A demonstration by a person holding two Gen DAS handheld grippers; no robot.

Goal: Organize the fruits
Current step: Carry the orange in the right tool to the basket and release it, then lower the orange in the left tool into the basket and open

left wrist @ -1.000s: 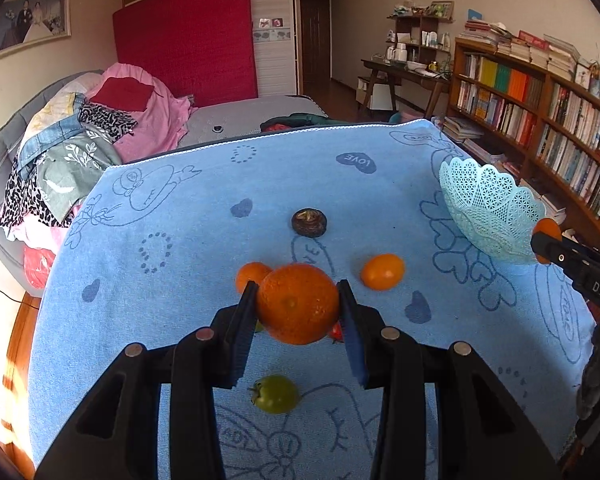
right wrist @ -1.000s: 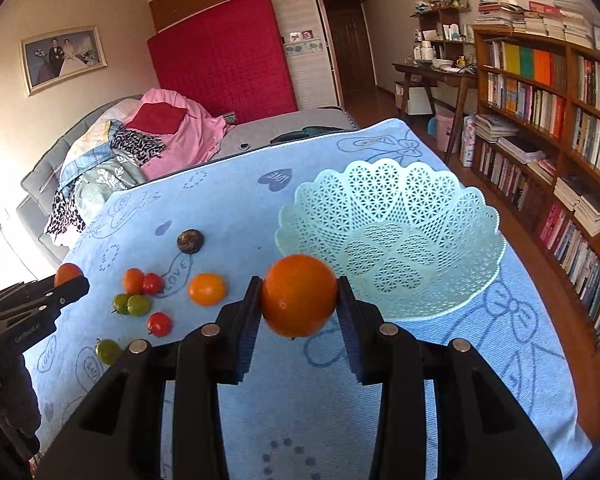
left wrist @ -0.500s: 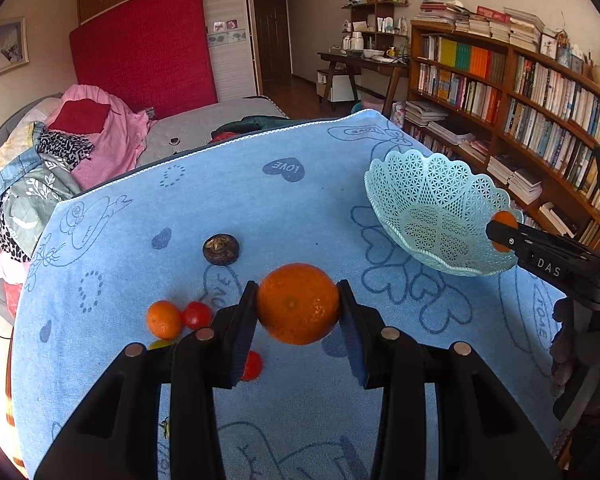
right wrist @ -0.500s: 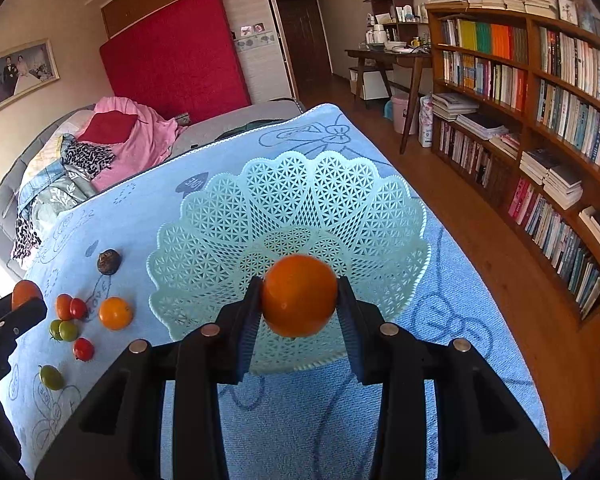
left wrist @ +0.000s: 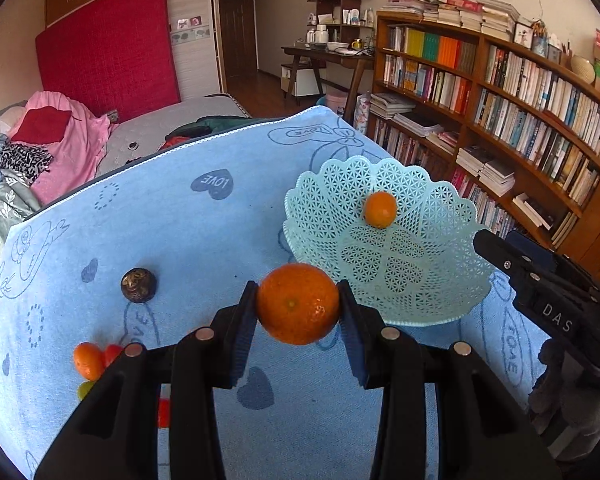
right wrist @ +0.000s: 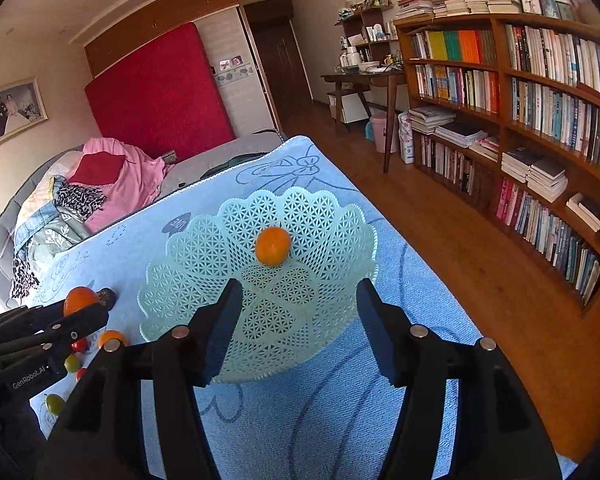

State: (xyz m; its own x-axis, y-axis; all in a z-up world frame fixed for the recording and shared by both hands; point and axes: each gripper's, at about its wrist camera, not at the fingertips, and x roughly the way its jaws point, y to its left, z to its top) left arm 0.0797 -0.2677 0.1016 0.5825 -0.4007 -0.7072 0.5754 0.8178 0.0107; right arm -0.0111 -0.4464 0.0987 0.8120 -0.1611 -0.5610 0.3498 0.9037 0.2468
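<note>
My left gripper (left wrist: 298, 304) is shut on a large orange (left wrist: 298, 303), held above the blue towel just left of the pale green lattice basket (left wrist: 440, 292). A smaller orange (left wrist: 380, 209) lies inside the basket; it also shows in the right wrist view (right wrist: 273, 245). My right gripper (right wrist: 298, 312) is open and empty over the near rim of the basket (right wrist: 180, 280). The left gripper with its orange (right wrist: 80, 300) shows at the left of that view.
On the blue towel (left wrist: 180, 220) lie a dark brown fruit (left wrist: 138, 285), a small orange (left wrist: 88, 360), red tomatoes (left wrist: 112, 354) and green fruits (right wrist: 54, 403). A bed with clothes (left wrist: 40, 140) is behind, bookshelves (right wrist: 540, 100) to the right, wooden floor (right wrist: 480, 280) beyond the table's right edge.
My right gripper opened and let its orange go into the basket. My left gripper carried the large orange rightward, closer to the basket.
</note>
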